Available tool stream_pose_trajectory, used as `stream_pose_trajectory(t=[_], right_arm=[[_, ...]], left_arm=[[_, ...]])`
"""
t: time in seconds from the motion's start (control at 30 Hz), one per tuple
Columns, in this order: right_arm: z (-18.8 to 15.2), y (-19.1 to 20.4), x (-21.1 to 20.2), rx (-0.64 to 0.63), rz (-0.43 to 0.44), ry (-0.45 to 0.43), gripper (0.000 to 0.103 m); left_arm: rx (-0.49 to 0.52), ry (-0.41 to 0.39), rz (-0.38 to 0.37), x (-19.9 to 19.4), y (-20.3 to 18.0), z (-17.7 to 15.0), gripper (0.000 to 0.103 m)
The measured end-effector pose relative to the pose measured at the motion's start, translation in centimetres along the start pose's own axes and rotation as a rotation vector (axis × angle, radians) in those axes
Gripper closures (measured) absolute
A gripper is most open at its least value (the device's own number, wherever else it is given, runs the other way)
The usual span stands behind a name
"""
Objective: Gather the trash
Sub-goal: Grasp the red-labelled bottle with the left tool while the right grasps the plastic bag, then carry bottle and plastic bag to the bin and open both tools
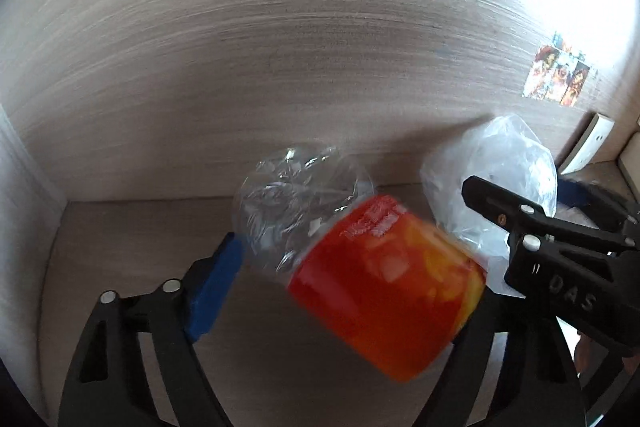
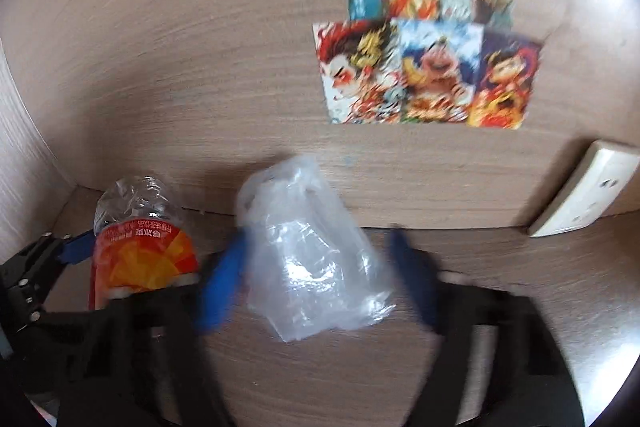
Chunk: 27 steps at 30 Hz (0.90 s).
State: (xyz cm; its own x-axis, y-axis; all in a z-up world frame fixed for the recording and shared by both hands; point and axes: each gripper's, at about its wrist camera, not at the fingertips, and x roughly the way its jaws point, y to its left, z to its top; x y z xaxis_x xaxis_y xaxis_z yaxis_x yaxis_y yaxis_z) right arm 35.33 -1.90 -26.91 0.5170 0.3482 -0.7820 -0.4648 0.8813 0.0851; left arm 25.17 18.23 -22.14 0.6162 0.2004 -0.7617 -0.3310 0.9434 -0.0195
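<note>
A crushed clear plastic bottle with a red and orange label [image 1: 372,267] lies tilted between the blue pads of my left gripper [image 1: 352,267]. The jaws stand wide and the left pad [image 1: 216,287] is apart from the bottle; the right pad is hidden behind it. The bottle also shows in the right wrist view [image 2: 140,255]. A crumpled clear plastic bag [image 2: 312,259] sits on the wooden surface between the blue fingers of my open right gripper [image 2: 320,279]. Its left finger [image 2: 224,283] touches the bag's edge. The bag shows in the left wrist view [image 1: 496,183] too.
A wooden back wall [image 2: 180,67] stands close behind both items, with cartoon stickers [image 2: 428,75] on it. A white power socket [image 2: 584,195] sits at the right by the wall. A side wall [image 1: 24,211] closes the left.
</note>
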Motion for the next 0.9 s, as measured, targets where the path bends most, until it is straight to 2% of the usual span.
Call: stream_pose_trajectory(t=[0.03, 0.07, 0.1, 0.13, 0.17, 0.2, 0.27, 0.47, 0.67, 0.87, 0.9], right_arm=[[0.0, 0.0, 0.2, 0.001, 0.007, 0.006, 0.056], [0.0, 0.2, 0.3, -0.004, 0.018, 0.009, 0.057], [-0.1, 0.4, 0.2, -0.008, 0.023, 0.007, 0.06], [-0.1, 0.5, 0.0, -0.008, 0.026, 0.003, 0.061], [-0.1, 0.7, -0.5, -0.015, 0.024, -0.008, 0.061], [-0.1, 0.8, -1.1, -0.026, 0.021, -0.02, 0.062], [-0.4, 1.1, -2.4, -0.049, 0.013, -0.048, 0.062], [-1.6, 0.6, -7.3, -0.038, 0.023, -0.09, 0.062], [-2.8, 0.0, -14.3, -0.034, 0.001, -0.159, 0.062], [-4.9, -1.7, -21.8, -0.013, -0.032, -0.222, 0.062], [-4.8, -0.9, -22.1, -0.013, -0.037, -0.229, 0.062]], left_arm=[[0.004, -0.001, -0.002, 0.0, -0.1, 0.0, 0.022], [0.012, -0.004, -0.014, -0.1, -0.2, 0.0, 0.023], [0.016, -0.013, -0.013, -0.2, -0.3, 0.1, 0.028], [0.024, -0.035, -0.001, -0.6, -0.3, 0.1, 0.06], [0.022, -0.068, 0.007, -1.3, -0.3, 0.1, 0.067], [0.015, -0.073, 0.001, -1.8, -0.2, 0.1, 0.069], [0.008, -0.067, -0.022, -2.3, -0.2, 0.1, 0.069], [0.012, -0.101, -0.022, -6.0, -1.2, -0.9, 0.069], [0.057, -0.157, -0.045, -11.8, -4.2, -1.6, 0.069], [0.118, -0.213, -0.094, -18.6, -7.9, -3.3, 0.069], [0.13, -0.22, -0.11, -19.7, -8.8, -3.6, 0.069]])
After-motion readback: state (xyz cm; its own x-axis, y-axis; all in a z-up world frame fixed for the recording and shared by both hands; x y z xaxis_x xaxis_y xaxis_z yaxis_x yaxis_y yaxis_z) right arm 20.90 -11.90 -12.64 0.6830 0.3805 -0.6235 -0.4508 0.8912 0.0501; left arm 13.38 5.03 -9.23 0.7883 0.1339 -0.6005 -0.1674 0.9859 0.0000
